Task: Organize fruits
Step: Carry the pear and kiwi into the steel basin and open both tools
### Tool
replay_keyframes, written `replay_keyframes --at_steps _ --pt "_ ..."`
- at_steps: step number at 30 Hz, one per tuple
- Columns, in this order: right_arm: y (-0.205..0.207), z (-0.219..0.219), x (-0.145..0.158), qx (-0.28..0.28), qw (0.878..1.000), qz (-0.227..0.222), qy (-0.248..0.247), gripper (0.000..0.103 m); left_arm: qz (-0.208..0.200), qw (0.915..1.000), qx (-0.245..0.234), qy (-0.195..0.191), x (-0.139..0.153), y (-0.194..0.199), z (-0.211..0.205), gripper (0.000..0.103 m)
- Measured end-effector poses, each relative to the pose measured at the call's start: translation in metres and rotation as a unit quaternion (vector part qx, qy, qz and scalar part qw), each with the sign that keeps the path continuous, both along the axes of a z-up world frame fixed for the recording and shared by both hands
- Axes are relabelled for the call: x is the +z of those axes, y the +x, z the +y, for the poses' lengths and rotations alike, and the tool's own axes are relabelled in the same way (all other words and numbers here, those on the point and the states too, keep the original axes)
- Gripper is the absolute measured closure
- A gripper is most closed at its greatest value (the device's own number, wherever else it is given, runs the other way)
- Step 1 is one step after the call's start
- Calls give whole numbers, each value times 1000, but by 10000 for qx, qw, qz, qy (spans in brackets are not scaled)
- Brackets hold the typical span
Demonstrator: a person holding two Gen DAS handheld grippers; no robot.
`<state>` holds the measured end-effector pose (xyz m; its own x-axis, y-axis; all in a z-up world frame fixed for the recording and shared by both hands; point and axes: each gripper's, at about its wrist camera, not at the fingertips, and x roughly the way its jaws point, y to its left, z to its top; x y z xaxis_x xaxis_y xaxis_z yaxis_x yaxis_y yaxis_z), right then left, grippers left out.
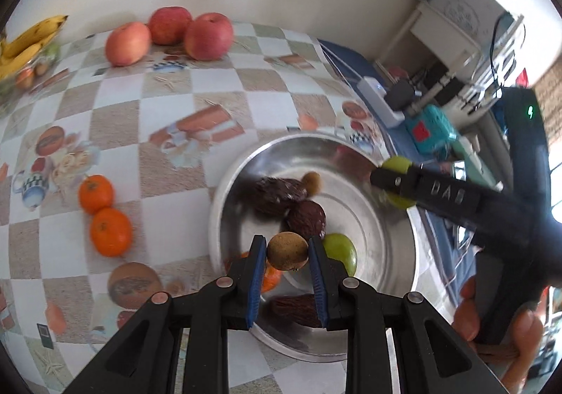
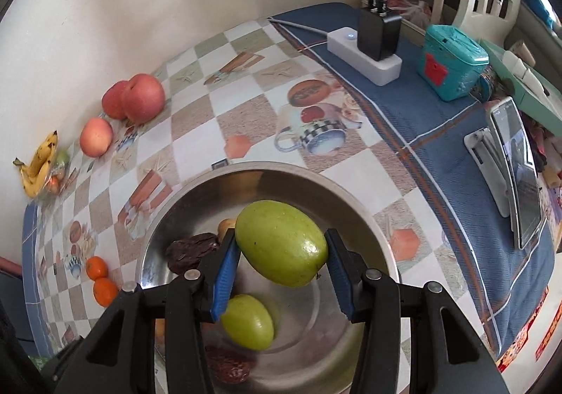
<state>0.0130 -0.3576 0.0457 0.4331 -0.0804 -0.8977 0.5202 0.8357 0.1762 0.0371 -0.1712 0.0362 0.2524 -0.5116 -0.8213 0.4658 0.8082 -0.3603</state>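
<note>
Two fruits are held at once above the steel bowl (image 1: 224, 197): a small brown kiwi-like fruit (image 1: 287, 251) is pinched between the blue pads of the left gripper (image 1: 286, 255), and a green jujube-like fruit (image 2: 281, 243) is clamped end to end in the right gripper (image 2: 279, 255), both sets of fingers being closed only as far as the fruit allows. Left in the bowl: a second green fruit (image 2: 247, 322), several dark wrinkled dates (image 1: 306, 217), one small brown fruit (image 1: 311, 181) and a partly hidden orange. Already grouped on the checked surface (image 1: 168, 102): three apples (image 1: 168, 33) by the wall, two mandarins (image 1: 103, 214) side by side, bananas (image 1: 24, 42) at the far corner. Step judged in hand: sorting from bowl to surface, mid-carry. Next move is judged to call for a clear patch to be chosen for each kind, well apart from the other groups, and for each fruit to be lowered until touching before release, since both are round and liable to roll.
</note>
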Motion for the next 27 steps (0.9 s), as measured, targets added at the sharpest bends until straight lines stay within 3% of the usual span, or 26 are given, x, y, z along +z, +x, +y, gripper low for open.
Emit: replay_keyframes --at_steps 6,13,15,18,21,25,27 --pt "9 2 -17 10 9997 183 154 52 -229 9995 -73 189 -9 -1 -13 77" --pt "18 1 -46 46 9971 682 346 52 45 9998 36 189 -25 7 -12 74" --pt "19 -1 -47 22 9967 682 435 52 58 9997 58 210 -24 7 -11 69" --pt "18 -5 -45 -24 9969 652 448 52 69 9997 123 209 -24 7 -8 46" --pt "16 -5 -38 -43 9980 526 345 52 109 9998 143 129 -21 8 -6 41" --pt "12 0 -18 39 9997 199 105 52 78 9996 229 154 -15 10 -2 26" --pt "10 4 -9 89 9999 51 -39 52 93 9995 253 168 -14 11 0 24"
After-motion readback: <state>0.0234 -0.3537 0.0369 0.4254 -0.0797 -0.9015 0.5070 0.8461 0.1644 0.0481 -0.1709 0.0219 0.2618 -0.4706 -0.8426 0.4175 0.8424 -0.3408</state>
